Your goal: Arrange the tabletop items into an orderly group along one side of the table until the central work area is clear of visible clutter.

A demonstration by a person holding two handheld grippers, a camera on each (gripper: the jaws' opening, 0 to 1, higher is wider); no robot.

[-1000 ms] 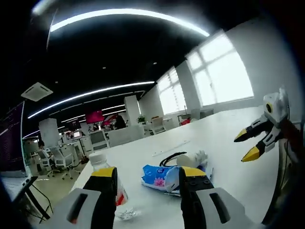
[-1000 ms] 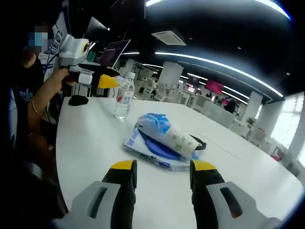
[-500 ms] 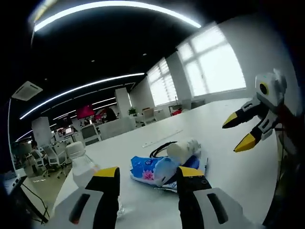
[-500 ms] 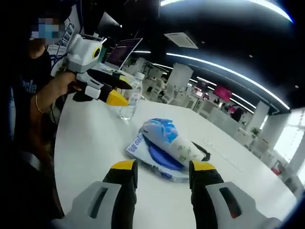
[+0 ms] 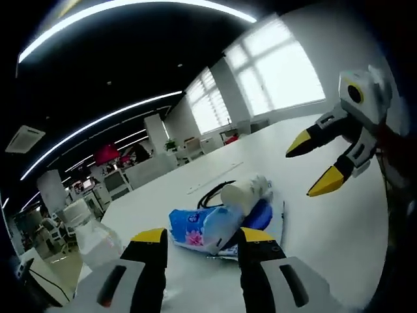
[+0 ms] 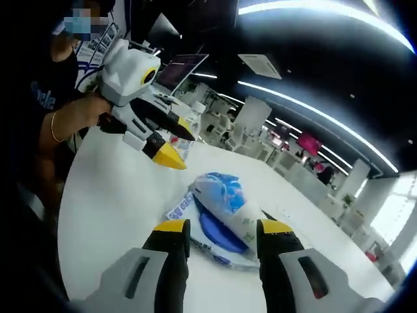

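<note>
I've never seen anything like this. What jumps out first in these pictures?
Probably the two hand-held grippers with yellow-tipped jaws, both open: the left gripper held by a person's hand, and the right gripper reaching in from the opposite side. Between them, on the white table, lies a small heap: a blue tissue pack and a pale rolled item on a flat blue thing. A clear water bottle stands beside the heap.

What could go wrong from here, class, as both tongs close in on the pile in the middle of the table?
1. The white roll lies loosely on top of the blue tissue pack; a nudge could send it rolling across the table.
2. The left tongs pass close by the water bottle, which might be knocked over.
3. Both open tongs point at the same pile, so the right tongs could clash with the left.
</note>
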